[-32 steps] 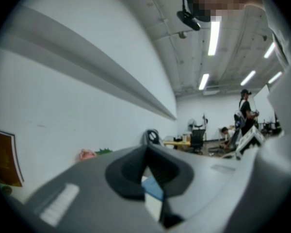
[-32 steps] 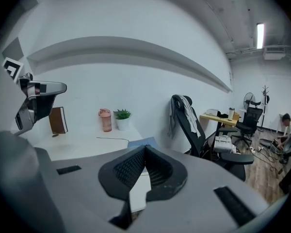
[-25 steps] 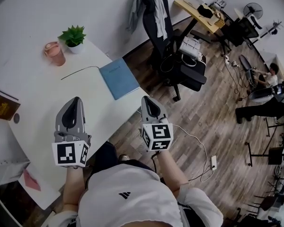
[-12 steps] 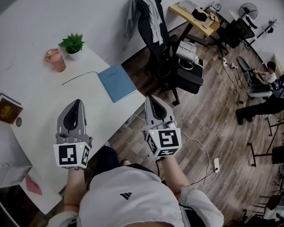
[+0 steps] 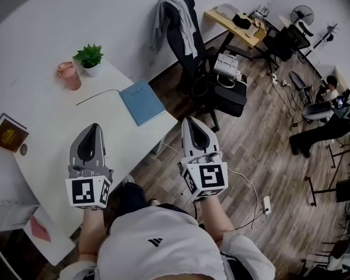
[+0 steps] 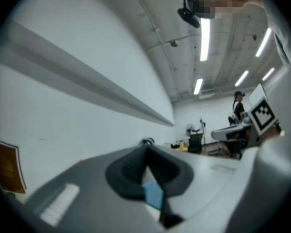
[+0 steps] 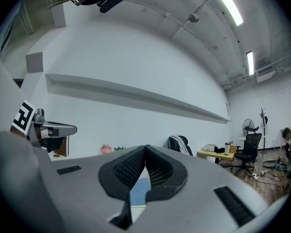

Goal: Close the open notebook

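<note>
Blue cover up and lying flat, the notebook (image 5: 142,102) sits shut beside the right-hand edge of the white table (image 5: 58,127), toward the far right corner, with a thin dark cable (image 5: 96,92) lying by its far corner. Both tongs are closed on nothing. The left gripper (image 5: 93,128) hangs over the near part of the table. The right gripper (image 5: 193,123) hangs just off the table's right edge, above the wooden floor. Each points level and is well short of the notebook. Judging by the flat cover, the closing step looks complete, so the next move calls only for keeping both tongs clear of the cover.
</note>
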